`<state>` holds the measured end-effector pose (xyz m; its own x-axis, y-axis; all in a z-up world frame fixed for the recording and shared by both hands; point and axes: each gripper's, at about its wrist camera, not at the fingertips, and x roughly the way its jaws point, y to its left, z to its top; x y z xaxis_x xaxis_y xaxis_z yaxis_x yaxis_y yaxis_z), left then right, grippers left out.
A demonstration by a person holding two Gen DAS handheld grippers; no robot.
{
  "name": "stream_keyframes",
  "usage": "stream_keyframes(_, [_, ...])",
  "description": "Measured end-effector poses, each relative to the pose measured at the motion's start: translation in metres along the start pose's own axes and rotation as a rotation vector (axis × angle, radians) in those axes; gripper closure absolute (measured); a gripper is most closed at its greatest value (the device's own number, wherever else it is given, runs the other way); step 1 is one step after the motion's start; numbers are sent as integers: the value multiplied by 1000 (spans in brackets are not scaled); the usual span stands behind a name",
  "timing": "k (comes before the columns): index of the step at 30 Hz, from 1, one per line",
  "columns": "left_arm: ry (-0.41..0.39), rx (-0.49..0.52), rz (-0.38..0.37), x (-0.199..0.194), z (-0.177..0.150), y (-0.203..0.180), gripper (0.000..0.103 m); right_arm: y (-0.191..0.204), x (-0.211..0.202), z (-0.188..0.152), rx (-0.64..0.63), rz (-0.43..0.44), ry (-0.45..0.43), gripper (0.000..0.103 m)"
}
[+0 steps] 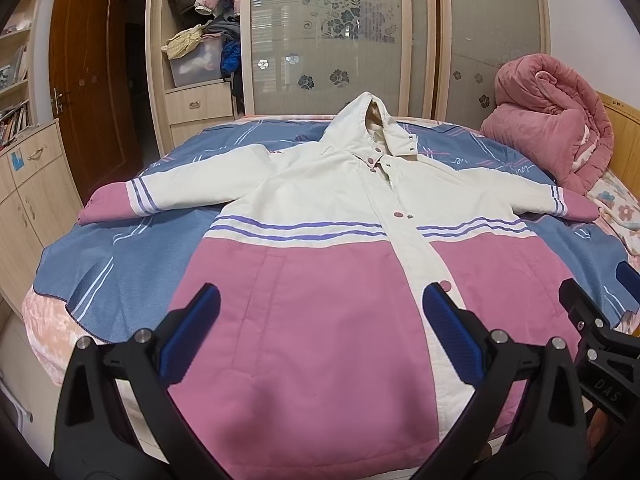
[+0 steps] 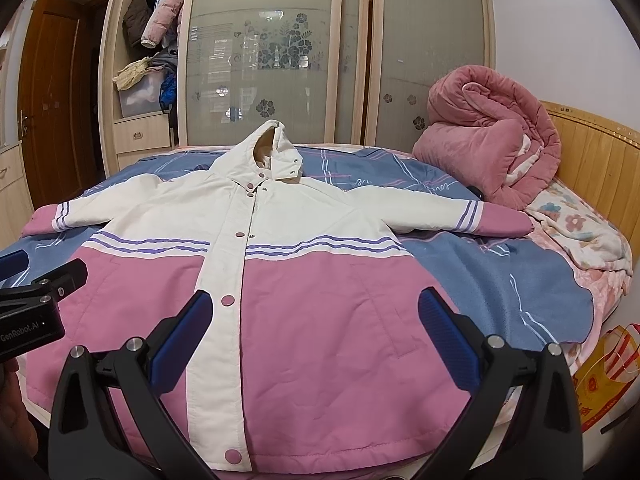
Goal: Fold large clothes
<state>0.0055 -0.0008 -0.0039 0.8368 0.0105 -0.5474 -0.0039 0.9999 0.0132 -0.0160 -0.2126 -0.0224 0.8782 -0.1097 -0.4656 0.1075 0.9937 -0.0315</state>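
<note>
A large hooded jacket [image 1: 320,280], cream on top and pink below with purple stripes, lies flat and face up on the bed, sleeves spread out to both sides, hood at the far end. It also shows in the right wrist view [image 2: 312,312]. My left gripper [image 1: 320,320] is open and empty, held above the jacket's lower left half near the hem. My right gripper [image 2: 316,324] is open and empty above the lower right half. Each gripper shows at the edge of the other's view, the right one [image 1: 592,320] and the left one [image 2: 36,300].
A blue blanket [image 1: 132,272] covers the bed under the jacket. A rolled pink quilt [image 2: 492,140] sits at the far right by the wooden headboard [image 2: 592,160]. A wardrobe with glass sliding doors [image 2: 280,60] stands behind the bed. Cabinets [image 1: 24,200] stand at the left.
</note>
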Motion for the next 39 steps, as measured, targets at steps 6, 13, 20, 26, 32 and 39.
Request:
stream_keyframes(6, [0,-1,-1,0,0,0,2,1,1,0,-4,-3,-1,1])
stream_keyframes(13, [1,0,-2,-1,1,-1,2,0,1,0,-1,-4,-2,1])
stream_keyframes(20, [2,0,-3,-1,1,-1,2,0,1,1,-4,-5,-1,1])
stream_keyframes(26, [2,3,-2,-1,1,-1,2,0,2,1,-4,-6,-1,1])
stream_keyframes(32, [3,7,-6,-1,1,-1,2,0,1,1,-4,-7,-1,1])
stream_keyframes(39, [2,7,-6,-1,1,-1,2,-1,2,0,-2,-9,-3,1])
